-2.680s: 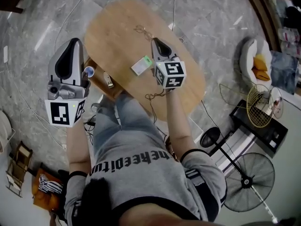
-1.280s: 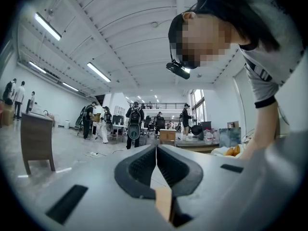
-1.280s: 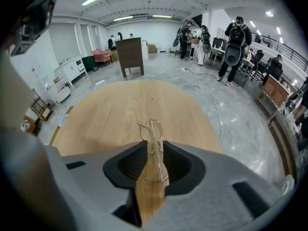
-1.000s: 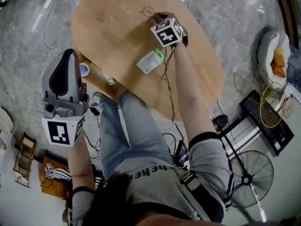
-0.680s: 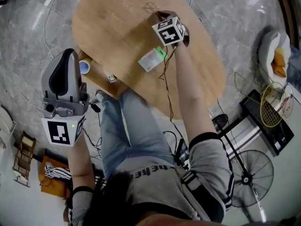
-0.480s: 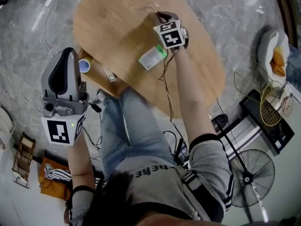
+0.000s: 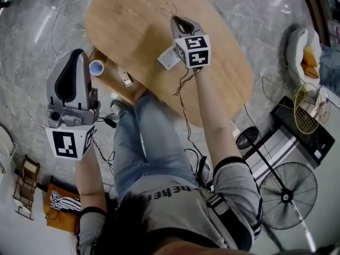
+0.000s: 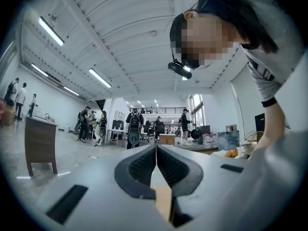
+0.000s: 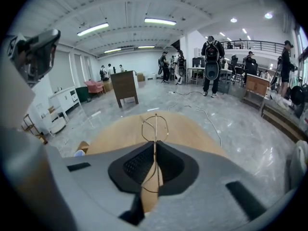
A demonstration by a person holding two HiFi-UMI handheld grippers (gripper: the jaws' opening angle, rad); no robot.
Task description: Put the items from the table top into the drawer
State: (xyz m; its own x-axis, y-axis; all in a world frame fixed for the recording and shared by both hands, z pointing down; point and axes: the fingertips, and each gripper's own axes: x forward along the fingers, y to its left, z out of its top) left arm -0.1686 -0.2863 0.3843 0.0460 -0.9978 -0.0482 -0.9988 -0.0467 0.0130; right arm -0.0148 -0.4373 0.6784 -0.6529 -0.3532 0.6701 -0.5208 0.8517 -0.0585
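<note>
The right tongs (image 9: 155, 146) pinch a thin wire loop (image 9: 155, 129), possibly spectacle frames, above the tabletop (image 9: 192, 129). It looks light, springy and easily bent, best held by its stem. The left tongs (image 8: 156, 150), closed and empty, hover near the open drawer (image 7: 109, 81).

Oval wooden table (image 7: 133, 31), drawer open, standing on a grey marble floor (image 7: 37, 41).

The top is light wood with a rounded outline and is bare over most of its surface. One item lies directly on it: a small pale flat packet (image 7: 168, 60), near the middle of the top, partly hidden in the head view. A wooden drawer (image 7: 109, 86) stands pulled out from under the table's left edge, on the side nearest the person. Two items lie in it: a roll of tape (image 7: 97, 67) at the far end, its hole facing up, and a small elongated object (image 7: 126, 79) nearer the table edge, too small to identify. The two are apart.
</note>
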